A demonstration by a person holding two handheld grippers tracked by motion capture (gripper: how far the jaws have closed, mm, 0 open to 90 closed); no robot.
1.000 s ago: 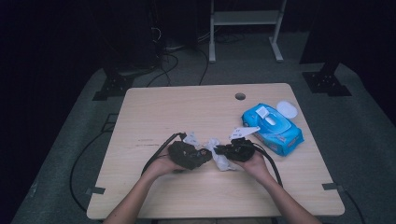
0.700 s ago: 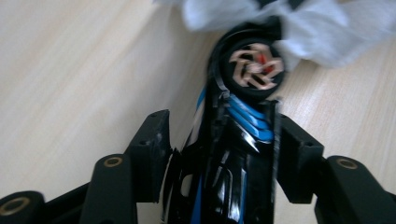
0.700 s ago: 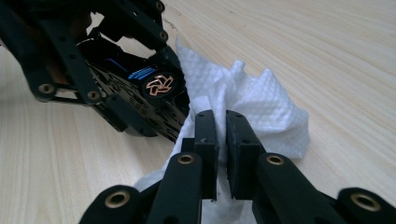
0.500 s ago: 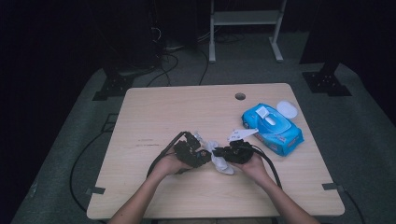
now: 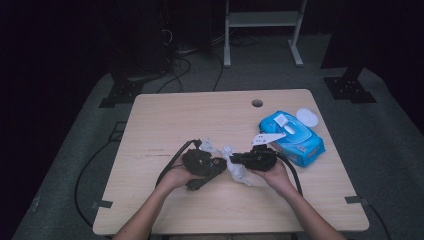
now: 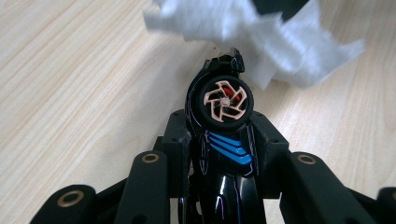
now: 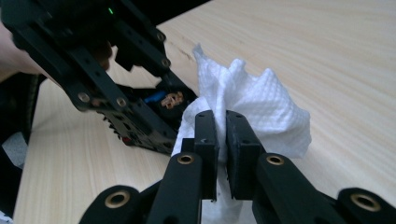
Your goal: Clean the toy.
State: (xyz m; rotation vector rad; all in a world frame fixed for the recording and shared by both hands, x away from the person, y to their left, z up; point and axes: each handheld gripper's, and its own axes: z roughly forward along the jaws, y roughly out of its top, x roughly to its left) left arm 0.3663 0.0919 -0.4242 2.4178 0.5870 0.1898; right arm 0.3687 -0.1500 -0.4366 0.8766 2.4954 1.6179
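The left tongs [image 6: 219, 140] have just been closing, and now they are clenched on a small black toy car [image 6: 224, 154]; in the left gripper view the car stands between the two black jaws, with its wheel [image 6: 224, 101] and blue stripes turned toward the camera. In the earlier high views the left hand is lower and more apart from the right one; now, in the high view, the left tongs [image 5: 212, 165] sit near the middle of the counter [image 5: 200, 115], close to the right tongs [image 5: 235, 161]. The right tongs [image 7: 222, 140] are clenched on a white wet wipe [image 7: 261, 107], and this grip looks the same as before. The wipe [image 5: 237, 170] hangs between the two hands, just above the wood, and in the left gripper view it lies at the upper part of the frame, touching or almost touching the nose of the car; I cannot tell which. At the right of the high view the blue pack of wipes [image 5: 295, 137] rests with its flap open. I judge that the car is now held firmly, so the wiping of the car can begin.
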